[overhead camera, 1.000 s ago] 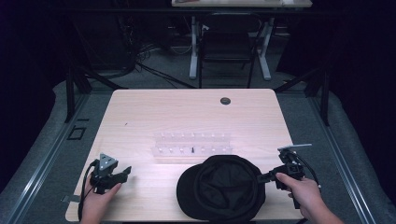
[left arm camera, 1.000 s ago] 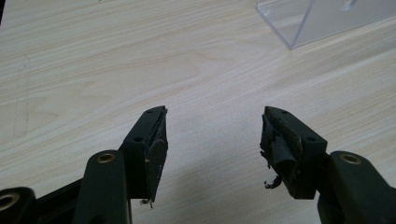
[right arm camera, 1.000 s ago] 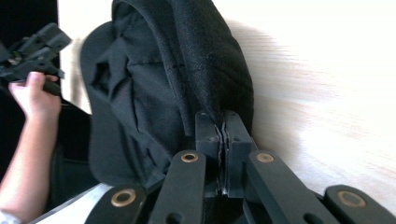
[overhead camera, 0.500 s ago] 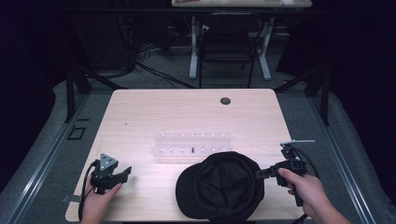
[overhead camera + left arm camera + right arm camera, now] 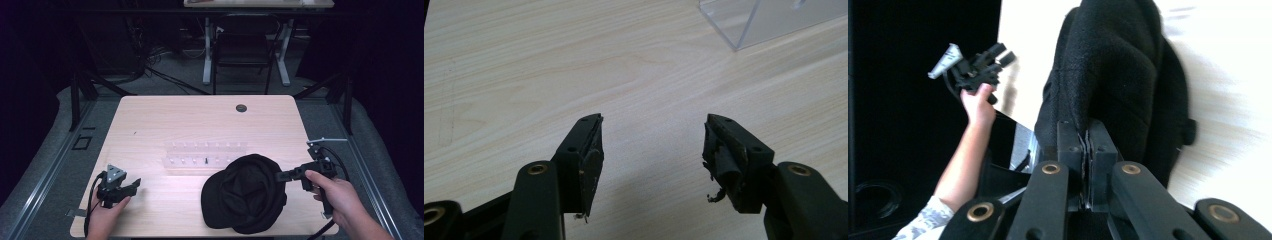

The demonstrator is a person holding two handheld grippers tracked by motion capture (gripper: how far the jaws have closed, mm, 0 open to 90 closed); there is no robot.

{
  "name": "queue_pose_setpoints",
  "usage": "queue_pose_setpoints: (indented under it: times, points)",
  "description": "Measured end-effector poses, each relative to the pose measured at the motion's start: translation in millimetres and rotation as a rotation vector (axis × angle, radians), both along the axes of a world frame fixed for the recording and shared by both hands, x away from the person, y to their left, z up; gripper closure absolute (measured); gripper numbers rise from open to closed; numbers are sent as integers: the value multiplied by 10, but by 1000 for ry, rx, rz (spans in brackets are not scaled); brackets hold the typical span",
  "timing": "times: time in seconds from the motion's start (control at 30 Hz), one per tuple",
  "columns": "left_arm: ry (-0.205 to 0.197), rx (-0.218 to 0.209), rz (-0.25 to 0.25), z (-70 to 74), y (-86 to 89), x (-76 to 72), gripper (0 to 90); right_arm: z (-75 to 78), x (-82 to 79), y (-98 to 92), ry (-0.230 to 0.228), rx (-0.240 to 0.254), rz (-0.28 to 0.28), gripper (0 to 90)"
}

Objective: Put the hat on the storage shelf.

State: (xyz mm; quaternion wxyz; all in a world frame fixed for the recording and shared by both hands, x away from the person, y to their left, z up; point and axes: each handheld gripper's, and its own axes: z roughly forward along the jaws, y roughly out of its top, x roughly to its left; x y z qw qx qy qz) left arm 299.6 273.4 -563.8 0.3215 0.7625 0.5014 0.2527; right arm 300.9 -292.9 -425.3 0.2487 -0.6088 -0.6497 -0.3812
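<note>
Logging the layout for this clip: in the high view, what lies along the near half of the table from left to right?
Left hand-held gripper → clear plastic rack → black cap → right hand-held gripper, pinched on the cap's edge.

Our grippers are black with brass rivets; the left gripper (image 5: 131, 186) bears a grey triangular plate near the table (image 5: 200, 115) edge.

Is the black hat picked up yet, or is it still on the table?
Partly. Done: the right gripper is shut on the edge of the black cap. In hand: that side of the cap is tilted up off the wooden table, while its far side looks to rest there. Left: lifting it clear. The left gripper waits open, holding nothing, near the clear plastic rack.
</note>
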Motion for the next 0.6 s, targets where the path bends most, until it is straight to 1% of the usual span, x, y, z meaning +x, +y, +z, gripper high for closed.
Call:
queue_pose_setpoints:
  times: [0.1,0.2,0.33,0.37,0.4,0.43,0.47,0.5,0.53,0.57,0.6]
  points:
    - [1,2,0,2,4,-1,413,83,-3,-6,-23,29,1,882]
    - [4,2,0,-2,3,2,413,132,-7,-16,-27,69,-3,882]
    - [1,4,0,-6,-6,4,413,182,-13,-4,-34,121,7,883]
    - [1,5,-1,-5,-6,5,413,196,-15,5,-39,137,8,883]
    - [1,5,-1,-5,-6,5,413,225,-21,28,-47,177,4,883]
    - [1,5,-1,-6,-6,5,413,225,-21,28,-47,177,4,883]
    - [2,6,-1,-6,-4,5,414,233,-19,27,-52,188,11,883]
    - [2,8,0,-4,-1,4,414,255,-18,28,-66,215,16,884]
    - [2,8,0,-4,-1,4,414,255,-18,28,-66,215,16,884]
    - [5,11,-4,0,5,3,414,277,-17,30,-75,229,15,884]
    - [3,6,0,-2,2,2,414,291,-16,30,-81,238,13,884]
